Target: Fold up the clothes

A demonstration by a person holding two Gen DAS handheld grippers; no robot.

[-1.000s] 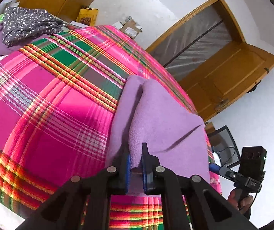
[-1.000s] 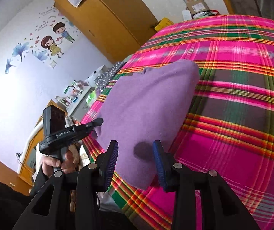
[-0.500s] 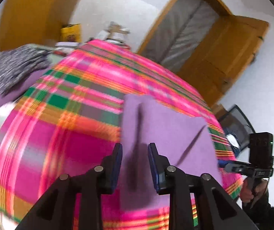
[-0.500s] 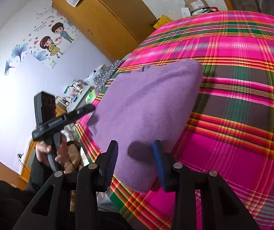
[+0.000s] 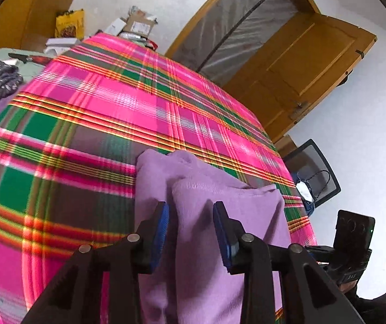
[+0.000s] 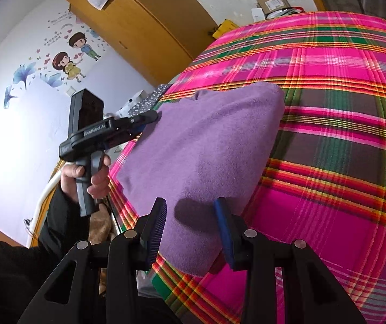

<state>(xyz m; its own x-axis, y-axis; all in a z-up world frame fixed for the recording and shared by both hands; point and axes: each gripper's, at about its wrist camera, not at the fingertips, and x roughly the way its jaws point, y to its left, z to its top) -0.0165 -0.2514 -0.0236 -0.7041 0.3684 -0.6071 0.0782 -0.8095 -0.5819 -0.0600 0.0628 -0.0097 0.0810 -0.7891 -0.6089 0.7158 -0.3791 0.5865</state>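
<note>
The folded purple garment (image 6: pixel 206 145) is laid flat on the plaid bedcover (image 6: pixel 341 140), released by the opening left gripper (image 5: pixel 190 229) and the parted, empty right gripper (image 6: pixel 190 229), so another garment is probably needed next.

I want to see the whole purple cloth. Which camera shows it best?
The right wrist view: the folded purple cloth lies almost whole on the plaid cover. The left wrist view shows only part, cut off below.
</note>
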